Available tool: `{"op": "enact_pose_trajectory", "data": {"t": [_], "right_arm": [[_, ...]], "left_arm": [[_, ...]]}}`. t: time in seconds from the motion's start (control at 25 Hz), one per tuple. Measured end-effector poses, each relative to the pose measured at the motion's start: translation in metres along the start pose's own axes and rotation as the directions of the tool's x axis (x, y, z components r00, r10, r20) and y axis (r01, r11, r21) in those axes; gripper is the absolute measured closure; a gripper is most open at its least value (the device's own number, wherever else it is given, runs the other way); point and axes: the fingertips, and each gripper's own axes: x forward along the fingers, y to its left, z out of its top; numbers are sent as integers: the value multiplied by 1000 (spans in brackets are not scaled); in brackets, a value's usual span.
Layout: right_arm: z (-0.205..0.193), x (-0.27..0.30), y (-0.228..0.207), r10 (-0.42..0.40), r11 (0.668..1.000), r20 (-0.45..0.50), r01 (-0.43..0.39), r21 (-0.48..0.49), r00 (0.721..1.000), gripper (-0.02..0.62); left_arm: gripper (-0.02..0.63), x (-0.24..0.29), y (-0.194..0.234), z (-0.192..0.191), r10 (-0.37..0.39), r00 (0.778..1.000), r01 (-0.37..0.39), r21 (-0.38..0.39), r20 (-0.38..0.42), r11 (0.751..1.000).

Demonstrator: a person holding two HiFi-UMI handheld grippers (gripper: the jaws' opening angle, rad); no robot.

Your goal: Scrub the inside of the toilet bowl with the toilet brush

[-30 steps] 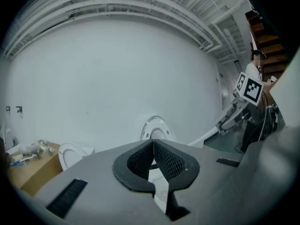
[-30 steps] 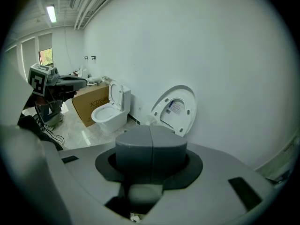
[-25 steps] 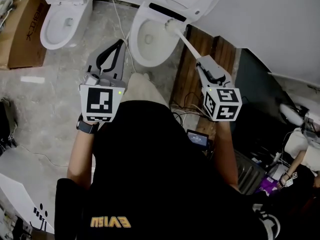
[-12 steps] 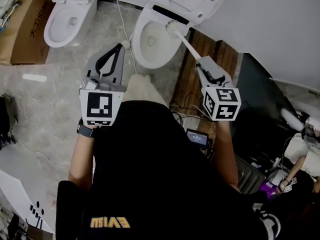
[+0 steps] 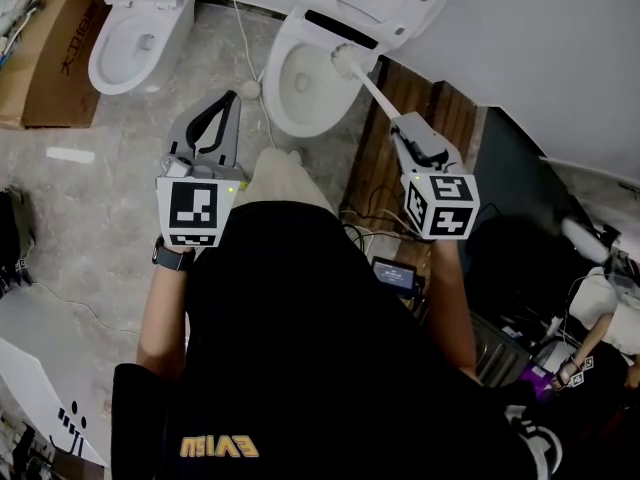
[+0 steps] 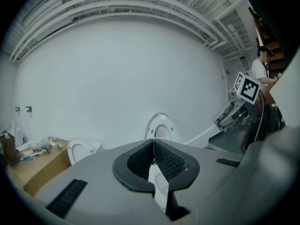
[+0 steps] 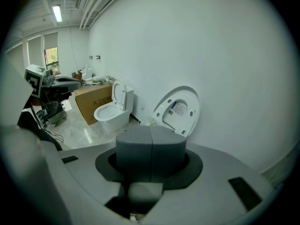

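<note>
Counting from the head view: two toilets, one toilet brush (image 5: 350, 66), two claws, one cardboard box (image 5: 45, 58). Taking the nearer toilet bowl (image 5: 300, 78) as the mark, its lid (image 5: 375, 3) stands raised behind it against the white wall (image 5: 540, 48). The second toilet (image 5: 130, 38) sits well off to the bowl's left, and the box lies beyond that one.

The brush's white head sits at the bowl's rim on the side toward the lid (whether it touches the porcelain cannot be told). Its pale handle slants away from the bowl to the right claw (image 5: 400, 123), which is pinched tight on it. In the right gripper view that claw (image 7: 150, 149) has its pads pressed flat together.

The left claw (image 5: 230, 100) hovers just left of the bowl's front, tips pressed together with nothing between them; the left gripper view shows this claw (image 6: 153, 144) the same.

Grey marbled floor (image 5: 100, 188) spreads open to the bowl's left. To its right, dark wooden boards (image 5: 400, 98) run close beside the bowl, with cables (image 5: 365, 223) past them nearer the person
</note>
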Motion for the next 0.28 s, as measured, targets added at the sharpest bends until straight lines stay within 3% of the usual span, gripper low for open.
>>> {"op": "enact_pose_trajectory", "data": {"t": [0.16,0.28], "right_arm": [[-6,5,0,-5,1000,-18,5,3,1000,437],[-13,13,1,-10,1000,-36,10,8,999,437]], "left_arm": [[587,2,27,-51,46,995,-46,1,-87,999],[586,-3,58,-107,91,977,-94,-4,-195,996]]}}
